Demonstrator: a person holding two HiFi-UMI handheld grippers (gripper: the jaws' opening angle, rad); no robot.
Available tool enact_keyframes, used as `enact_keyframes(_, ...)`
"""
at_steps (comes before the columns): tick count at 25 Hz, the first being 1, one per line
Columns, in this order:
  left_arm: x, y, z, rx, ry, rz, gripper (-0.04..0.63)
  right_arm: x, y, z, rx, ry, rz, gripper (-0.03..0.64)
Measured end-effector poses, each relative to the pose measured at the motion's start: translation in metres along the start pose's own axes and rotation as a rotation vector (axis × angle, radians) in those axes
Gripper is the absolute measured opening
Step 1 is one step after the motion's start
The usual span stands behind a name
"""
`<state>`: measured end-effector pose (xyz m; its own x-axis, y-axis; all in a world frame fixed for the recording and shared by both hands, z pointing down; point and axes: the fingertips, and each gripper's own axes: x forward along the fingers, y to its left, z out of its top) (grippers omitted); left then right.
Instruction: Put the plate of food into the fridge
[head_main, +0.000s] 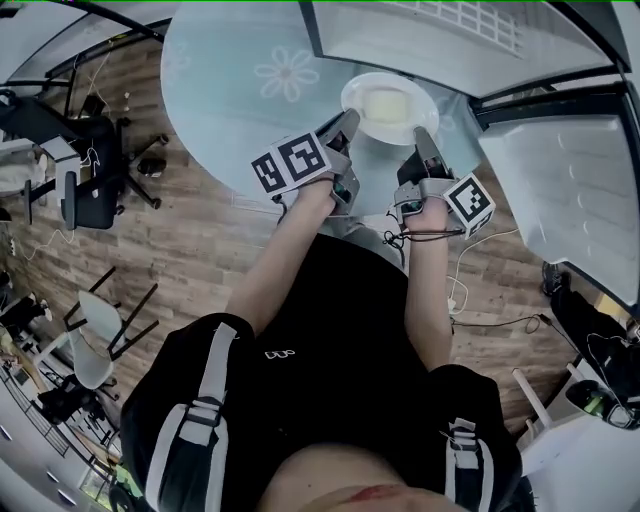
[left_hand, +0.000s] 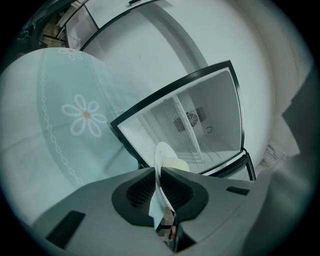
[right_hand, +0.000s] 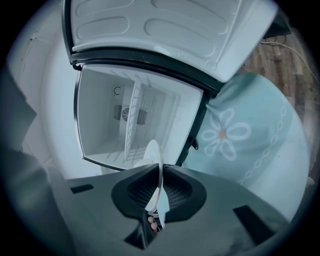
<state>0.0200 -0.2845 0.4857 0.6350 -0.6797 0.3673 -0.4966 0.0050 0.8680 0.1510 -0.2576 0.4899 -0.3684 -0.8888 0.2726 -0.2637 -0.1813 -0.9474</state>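
Observation:
A white plate with a pale yellow block of food hangs over the edge of the round table. My left gripper is shut on the plate's left rim and my right gripper on its right rim. In the left gripper view the plate stands edge-on between the closed jaws of the left gripper, with the food beside it. In the right gripper view the plate is likewise pinched in the right gripper. The open fridge lies just ahead, a wire shelf inside.
The fridge cavity is at the top of the head view, and its swung-open door is above it in the right gripper view. The table has a pale blue cloth with a daisy print. Office chairs and cables are on the wooden floor.

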Motion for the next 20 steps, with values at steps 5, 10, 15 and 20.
enact_keyframes(5,0.02,0.007,0.007,-0.017,0.035,-0.014,0.031,0.012,-0.007,0.005,0.022,-0.035,-0.024,0.031)
enact_keyframes(10,0.039,0.01,0.004,-0.026,0.045,-0.014,0.029,0.02,-0.019,0.02,0.02,-0.042,-0.042,0.029)
enact_keyframes(15,0.064,0.005,0.021,-0.036,0.01,-0.017,0.029,0.044,-0.013,0.04,0.023,-0.033,-0.012,0.031)
enact_keyframes(20,0.093,0.016,0.042,-0.018,-0.001,0.012,0.041,0.077,-0.017,0.056,0.011,-0.028,-0.041,0.031)
